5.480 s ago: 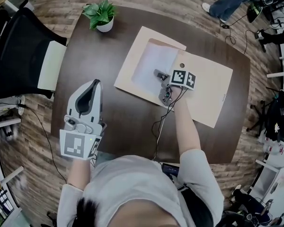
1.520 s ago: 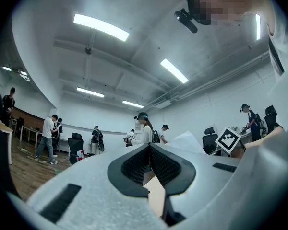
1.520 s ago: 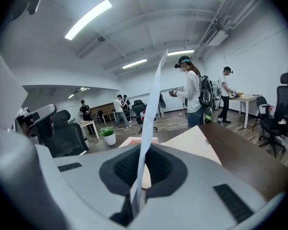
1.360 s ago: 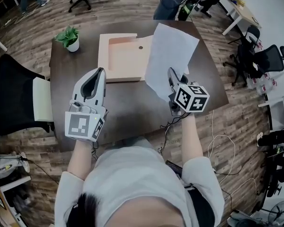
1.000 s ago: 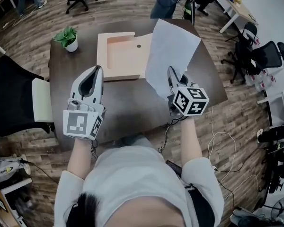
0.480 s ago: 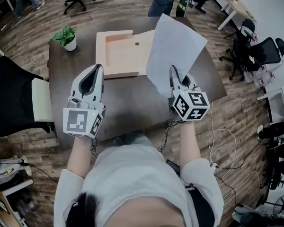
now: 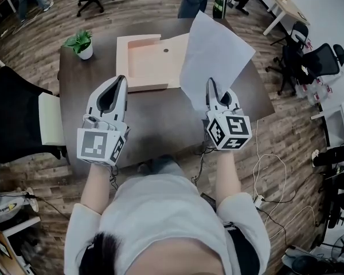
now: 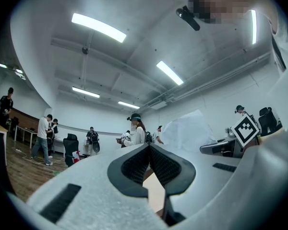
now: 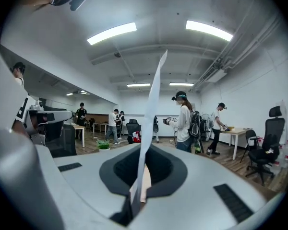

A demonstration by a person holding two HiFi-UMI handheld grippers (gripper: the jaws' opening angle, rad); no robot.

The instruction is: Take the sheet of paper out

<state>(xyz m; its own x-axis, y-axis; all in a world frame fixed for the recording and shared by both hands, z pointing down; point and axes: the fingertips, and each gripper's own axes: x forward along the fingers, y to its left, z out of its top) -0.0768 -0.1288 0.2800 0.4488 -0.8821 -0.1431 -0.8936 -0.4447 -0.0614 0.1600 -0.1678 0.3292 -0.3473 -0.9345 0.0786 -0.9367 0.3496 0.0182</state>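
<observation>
The right gripper [image 7: 213, 90] is clenched on the near corner of the sheet of paper [image 7: 215, 50]. The right gripper view shows the sheet edge-on between the pads, rising upright from the pinch. Holding it by one corner lets the rest of the sheet hang free in the air, at 1 o'clock from the person and above the table [image 7: 160, 119]. The tan envelope [image 7: 149, 62] lies flat on the table at 12 o'clock with its flap open. The lifted sheet overlaps the envelope's 3 o'clock side in the head view, but it appears to be clear of the pocket, so the removal step is judged essentially complete. The left gripper [image 7: 120, 80] is closed on nothing, with its jaw tips together. It is held off the table at 10 o'clock, apart from both sheet and envelope, and so out of the sheet's path. Open room for setting the sheet down lies at 6 o'clock of the envelope, where bare table runs between the two grippers. The table edge at 3 o'clock is near the right gripper, so any lay-down is best directed toward 9 o'clock. A potted plant [image 7: 80, 43] occupies the 11 o'clock corner, and a chair [image 7: 17, 113] stands beyond the 9 o'clock edge. Both are well apart from the sheet.
</observation>
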